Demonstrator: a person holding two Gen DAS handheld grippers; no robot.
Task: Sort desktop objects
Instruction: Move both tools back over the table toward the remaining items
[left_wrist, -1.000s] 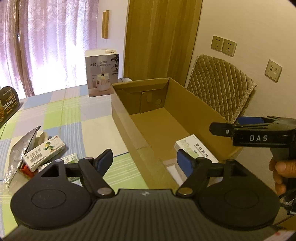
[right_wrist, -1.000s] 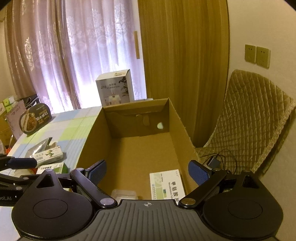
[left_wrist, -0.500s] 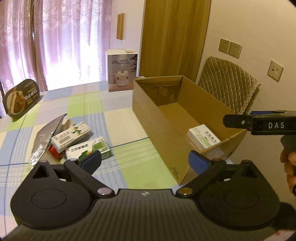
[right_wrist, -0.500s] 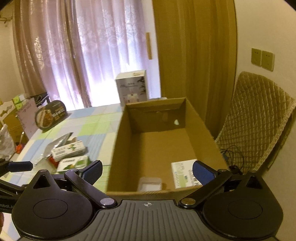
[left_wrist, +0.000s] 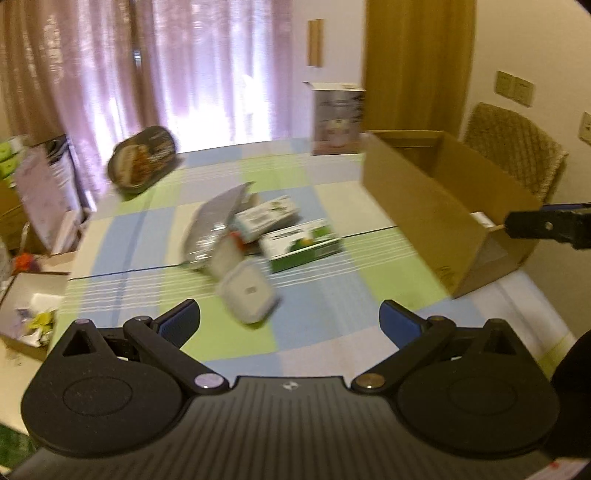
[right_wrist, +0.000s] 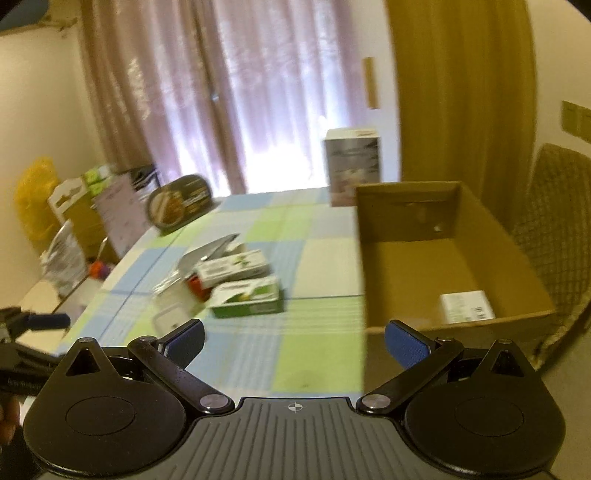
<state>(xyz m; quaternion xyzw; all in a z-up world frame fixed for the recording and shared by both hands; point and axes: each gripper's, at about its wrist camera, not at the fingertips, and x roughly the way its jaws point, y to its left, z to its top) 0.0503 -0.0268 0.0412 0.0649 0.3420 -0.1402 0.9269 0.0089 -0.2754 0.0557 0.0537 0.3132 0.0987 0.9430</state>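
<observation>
The left gripper (left_wrist: 290, 319) has its blue-padded fingers spread wide with nothing between them, above the checked tablecloth (left_wrist: 325, 317), and just ahead of it lies a small grey-white case (left_wrist: 248, 293). The right gripper (right_wrist: 293, 341) is spread just as wide and empty, set near the front corner of the cardboard box (right_wrist: 406, 266), which holds a white packet (right_wrist: 466, 309) on its floor. Farther out on the cloth, left of the box, a green-and-white carton (left_wrist: 302, 245), a white carton (left_wrist: 266, 216) and a silver foil pouch (left_wrist: 212, 225) lie clustered together, blurred.
</observation>
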